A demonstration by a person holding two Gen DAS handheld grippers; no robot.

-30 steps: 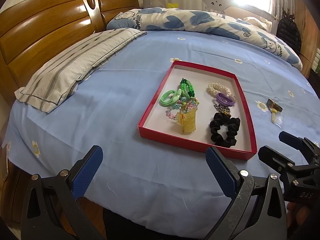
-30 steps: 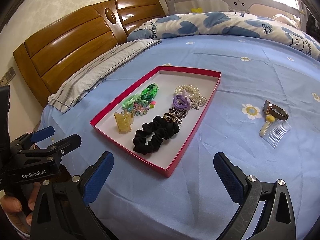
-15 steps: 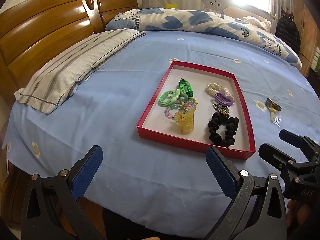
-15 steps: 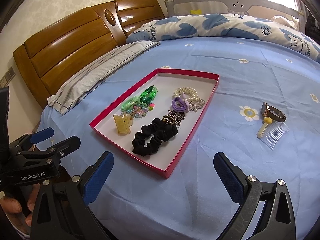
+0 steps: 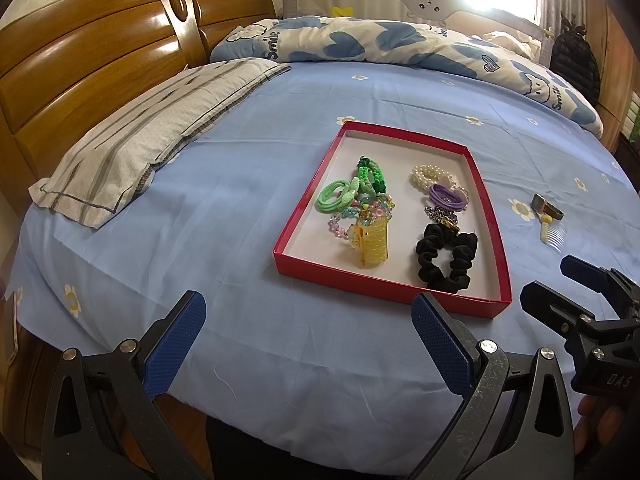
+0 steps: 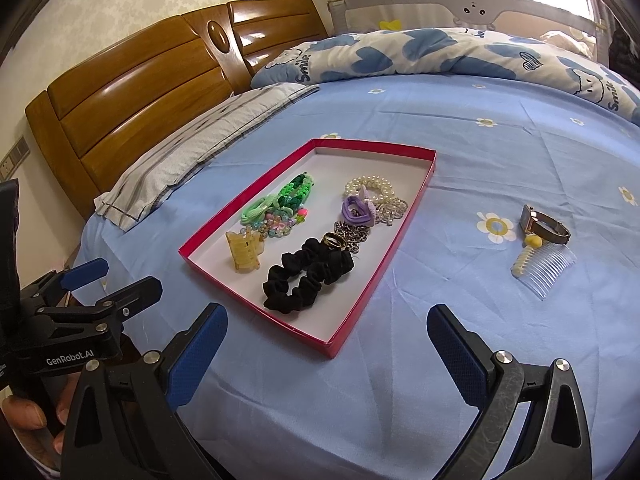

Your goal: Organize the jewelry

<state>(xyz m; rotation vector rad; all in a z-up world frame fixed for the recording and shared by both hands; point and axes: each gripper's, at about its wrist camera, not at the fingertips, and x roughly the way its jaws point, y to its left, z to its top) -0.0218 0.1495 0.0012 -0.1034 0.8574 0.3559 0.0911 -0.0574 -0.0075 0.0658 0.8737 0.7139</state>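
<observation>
Both units are hovering over the near edge of the bed (image 5: 280,128), which is carrying a blue flowered sheet. The left hand-held gripper (image 5: 308,344) is standing with its blue pads wide apart, holding nothing; the right hand-held gripper (image 6: 326,350) is likewise spread and empty. Each is showing at the edge of the other's view.

A shallow red tray (image 6: 416,196) is lying flat on the sheet ahead of both grippers, and most of the jewelry is sitting inside it:
- a black scrunchie (image 6: 308,276) at the near end, with a gold ring (image 6: 335,240) resting on its far edge;
- a yellow claw clip (image 5: 370,238) beside the scrunchie, touching a string of pastel beads (image 5: 360,210);
- green hair ties (image 5: 334,196) and a green braided band (image 5: 372,174) farther back;
- a pearl bracelet (image 6: 370,186), a purple band (image 6: 358,210) and silver chain (image 6: 352,234) — all overlapping along the tray's right side.

Two items are lying outside the tray on the sheet to its right — a wristwatch (image 6: 544,226) and a clear hair comb (image 6: 548,270), touching each other. A striped pillow (image 5: 152,140) is lying by the wooden headboard (image 5: 92,64).
</observation>
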